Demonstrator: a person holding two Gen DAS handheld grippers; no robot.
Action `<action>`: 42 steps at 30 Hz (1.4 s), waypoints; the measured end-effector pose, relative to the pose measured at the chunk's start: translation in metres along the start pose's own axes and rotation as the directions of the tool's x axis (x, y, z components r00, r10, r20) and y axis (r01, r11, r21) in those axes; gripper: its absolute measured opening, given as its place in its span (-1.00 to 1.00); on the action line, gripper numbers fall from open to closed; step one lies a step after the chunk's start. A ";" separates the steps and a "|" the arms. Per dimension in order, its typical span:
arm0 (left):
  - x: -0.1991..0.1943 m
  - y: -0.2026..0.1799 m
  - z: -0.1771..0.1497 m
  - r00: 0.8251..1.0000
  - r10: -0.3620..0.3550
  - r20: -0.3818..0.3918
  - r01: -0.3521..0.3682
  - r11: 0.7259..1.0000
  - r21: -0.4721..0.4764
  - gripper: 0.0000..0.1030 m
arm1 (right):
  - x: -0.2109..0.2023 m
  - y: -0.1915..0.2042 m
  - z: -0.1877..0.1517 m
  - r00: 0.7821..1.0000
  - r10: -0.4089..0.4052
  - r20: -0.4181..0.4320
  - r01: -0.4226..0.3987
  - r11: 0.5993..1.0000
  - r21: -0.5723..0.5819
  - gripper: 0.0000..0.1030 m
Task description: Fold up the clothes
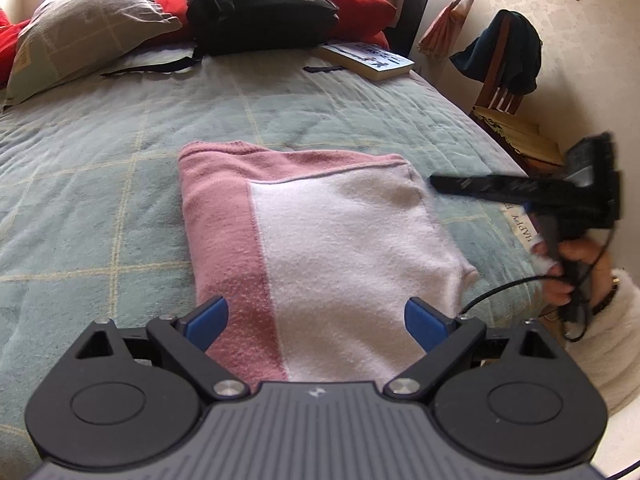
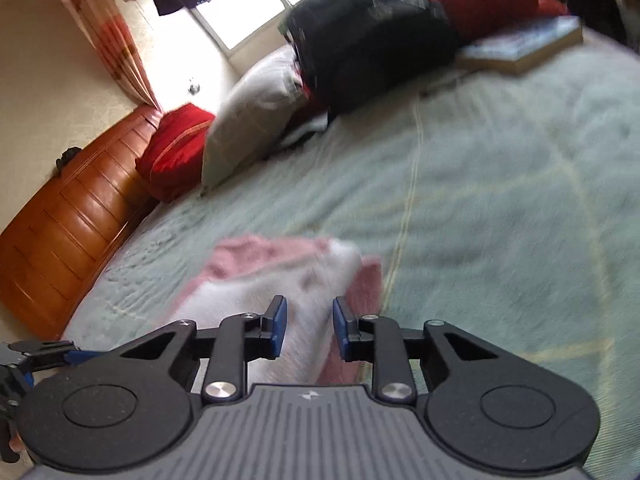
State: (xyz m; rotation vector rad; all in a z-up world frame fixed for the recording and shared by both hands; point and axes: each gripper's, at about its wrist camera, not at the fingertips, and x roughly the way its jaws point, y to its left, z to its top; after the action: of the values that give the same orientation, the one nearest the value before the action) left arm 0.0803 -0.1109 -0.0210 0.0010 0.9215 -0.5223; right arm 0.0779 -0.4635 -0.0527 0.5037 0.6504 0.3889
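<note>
Folded pink-and-white garment [image 1: 320,248] lies flat on the bed [image 1: 100,208], below the black backpack [image 1: 260,4]. Left tool [image 1: 316,322] gapes above its near edge; right tool [image 2: 308,328], narrowly parted, holds nothing.

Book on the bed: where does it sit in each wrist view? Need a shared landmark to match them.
Left wrist: the book lies top centre-right, near the bed's far edge, just right of the black backpack.
Right wrist: the book lies top right, blurred, again right of the backpack.
Shared landmark: the black backpack, with the grey pillow on its other side.
</note>
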 end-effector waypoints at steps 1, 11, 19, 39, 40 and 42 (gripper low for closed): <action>-0.001 0.001 0.000 1.000 0.001 0.004 -0.001 1.000 -0.002 0.84 | -0.005 0.004 0.004 1.000 0.009 0.016 -0.009 1.000 -0.007 -0.32; -0.018 0.013 -0.012 0.999 0.003 0.049 -0.001 0.999 -0.041 0.84 | 0.036 0.017 0.002 0.985 -0.145 -0.097 0.137 0.987 -0.082 -0.23; -0.025 0.012 -0.014 0.997 0.003 0.076 0.002 0.999 -0.055 0.84 | 0.008 0.068 -0.013 0.994 -0.022 -0.104 -0.002 0.975 -0.223 0.08; -0.007 -0.001 -0.043 0.993 -0.114 -0.014 0.114 0.993 -0.039 0.85 | 0.020 0.099 -0.065 0.976 -0.184 -0.121 0.091 0.836 -0.542 0.38; -0.001 0.000 -0.047 0.992 -0.121 -0.041 0.119 0.992 -0.050 0.85 | 0.020 0.099 -0.066 0.975 -0.187 -0.117 0.094 0.832 -0.547 0.42; 0.011 0.003 -0.054 0.988 -0.125 -0.094 0.118 0.990 -0.076 0.85 | 0.019 0.096 -0.067 0.976 -0.184 -0.116 0.094 0.838 -0.538 0.44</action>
State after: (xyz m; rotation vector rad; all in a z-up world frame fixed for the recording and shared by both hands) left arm 0.0465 -0.1009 -0.0634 -0.0945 1.0408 -0.6073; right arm 0.0302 -0.3554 -0.0542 -0.1097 0.6987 0.4542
